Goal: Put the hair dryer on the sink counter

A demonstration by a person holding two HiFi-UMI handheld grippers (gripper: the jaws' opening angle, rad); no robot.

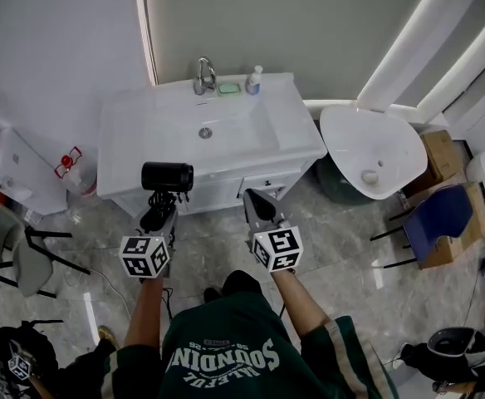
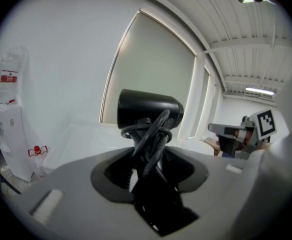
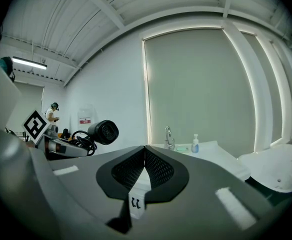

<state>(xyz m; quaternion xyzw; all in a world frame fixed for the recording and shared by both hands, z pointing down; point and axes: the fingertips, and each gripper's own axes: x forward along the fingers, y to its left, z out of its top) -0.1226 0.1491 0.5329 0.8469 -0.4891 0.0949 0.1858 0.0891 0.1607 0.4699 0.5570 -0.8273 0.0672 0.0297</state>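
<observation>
A black hair dryer (image 1: 167, 177) with its cord wound round the handle stands upright in my left gripper (image 1: 157, 213), whose jaws are shut on the handle and cord. It hangs in front of the white sink counter (image 1: 151, 131), just off its front edge. The left gripper view shows the dryer barrel (image 2: 148, 109) above the jaws. My right gripper (image 1: 257, 207) is shut and empty, right of the dryer, near the cabinet front. From the right gripper view the dryer (image 3: 104, 132) is at the left, the counter (image 3: 213, 150) ahead.
A tap (image 1: 204, 76), a green soap dish (image 1: 228, 88) and a soap bottle (image 1: 253, 80) line the counter's back edge. A white round basin-like thing (image 1: 374, 151) sits to the right, a blue chair (image 1: 434, 216) beyond. A white unit (image 1: 14, 173) stands at left.
</observation>
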